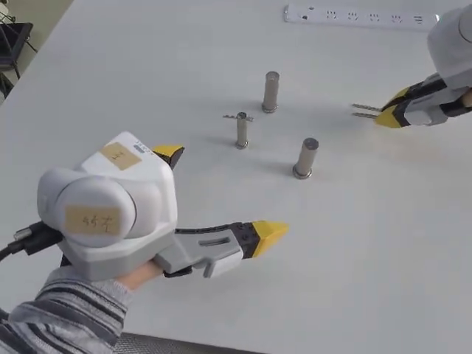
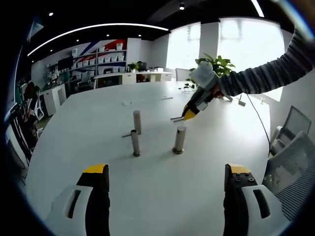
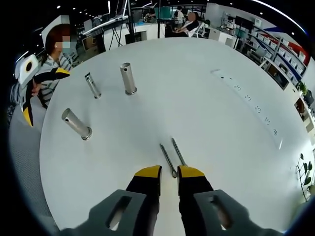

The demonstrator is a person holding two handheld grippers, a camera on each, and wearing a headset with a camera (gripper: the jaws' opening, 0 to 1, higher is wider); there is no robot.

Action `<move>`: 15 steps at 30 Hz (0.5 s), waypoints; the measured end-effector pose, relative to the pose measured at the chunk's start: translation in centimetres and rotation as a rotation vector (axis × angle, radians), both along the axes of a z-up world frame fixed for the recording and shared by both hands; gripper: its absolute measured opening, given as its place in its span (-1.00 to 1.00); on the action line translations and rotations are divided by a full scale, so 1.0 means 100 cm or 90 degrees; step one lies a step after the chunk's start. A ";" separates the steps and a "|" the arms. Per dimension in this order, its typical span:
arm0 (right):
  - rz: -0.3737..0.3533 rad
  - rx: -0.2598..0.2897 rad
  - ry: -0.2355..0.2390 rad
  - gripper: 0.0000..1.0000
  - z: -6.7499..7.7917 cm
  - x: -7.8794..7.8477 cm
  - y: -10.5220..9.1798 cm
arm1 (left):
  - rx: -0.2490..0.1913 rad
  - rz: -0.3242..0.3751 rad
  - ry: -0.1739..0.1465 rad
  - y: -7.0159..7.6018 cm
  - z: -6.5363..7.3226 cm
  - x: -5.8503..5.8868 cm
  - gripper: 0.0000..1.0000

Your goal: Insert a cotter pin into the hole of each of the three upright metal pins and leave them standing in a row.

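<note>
Three metal pins stand upright on the white counter [image 1: 383, 243]. They form a loose triangle, not a line: the far pin [image 1: 271, 91], the near pin [image 1: 305, 157] and the left pin [image 1: 242, 131]. The left pin has a cotter pin [image 1: 237, 116] lying crosswise through it near the top, sticking out on both sides.

The right hand-held gripper [image 1: 385, 116] is off to the right of the pins, apart from all three. Its yellow-tipped jaws are clenched on a second cotter pin [image 1: 365, 110]. In the right gripper view the two thin legs of that cotter pin reach forward from between the closed tips, over bare counter, and touch no pin.

The left hand-held gripper [image 1: 219, 192] sits low near the front of the counter, on the near side of the pins and apart from them. Its jaws are spread wide, released and grasping nothing. In the left gripper view all three pins stand between the two jaw tips, farther out on the counter.

A striped sleeve [image 1: 74, 317] shows behind the left hand-held gripper. A power strip [image 1: 361, 16] lies flat at the far side of the counter.
</note>
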State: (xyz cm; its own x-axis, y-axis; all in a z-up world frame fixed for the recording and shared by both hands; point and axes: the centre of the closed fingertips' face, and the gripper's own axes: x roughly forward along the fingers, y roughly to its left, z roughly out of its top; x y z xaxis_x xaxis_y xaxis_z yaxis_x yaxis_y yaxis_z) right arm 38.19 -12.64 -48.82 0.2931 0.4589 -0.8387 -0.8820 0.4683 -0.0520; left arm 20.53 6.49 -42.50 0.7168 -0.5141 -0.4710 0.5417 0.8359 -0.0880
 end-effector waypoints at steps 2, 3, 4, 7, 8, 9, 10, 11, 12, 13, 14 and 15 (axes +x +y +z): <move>-0.001 -0.006 0.005 -0.88 -0.002 0.003 -0.002 | -0.002 0.000 0.001 0.000 0.000 0.000 0.93; 0.001 -0.009 0.005 -0.89 -0.002 0.002 -0.002 | -0.002 0.000 0.001 0.000 0.000 0.000 0.92; 0.001 -0.011 0.008 -0.91 -0.002 0.002 -0.002 | -0.002 0.000 0.001 0.000 0.000 0.000 0.92; 0.004 -0.022 0.014 -0.96 -0.004 0.003 -0.004 | -0.002 0.002 0.002 0.000 0.000 0.000 0.92; 0.004 -0.025 0.016 -0.97 -0.004 0.002 -0.004 | -0.003 0.002 0.003 0.001 -0.001 -0.001 0.91; 0.004 -0.027 0.018 -0.97 -0.004 0.001 -0.004 | -0.002 0.001 0.003 0.001 -0.001 -0.001 0.90; 0.006 -0.029 0.020 -0.97 -0.004 0.000 -0.003 | 0.000 0.001 0.004 0.001 -0.001 -0.001 0.90; 0.009 -0.031 0.022 -0.98 -0.005 0.000 -0.004 | 0.001 0.001 0.003 0.001 -0.001 -0.001 0.90; 0.010 -0.033 0.024 -0.98 -0.005 -0.001 -0.004 | 0.001 0.001 0.003 0.001 -0.001 -0.001 0.90; 0.011 -0.034 0.024 -0.99 -0.005 -0.001 -0.004 | 0.000 0.002 0.003 0.001 0.000 -0.001 0.89; 0.011 -0.036 0.027 -1.00 -0.005 -0.001 -0.004 | -0.001 0.003 0.003 0.001 0.000 -0.001 0.89; 0.014 -0.039 0.027 -1.00 -0.005 -0.002 -0.004 | -0.002 0.003 0.003 0.002 0.000 -0.001 0.89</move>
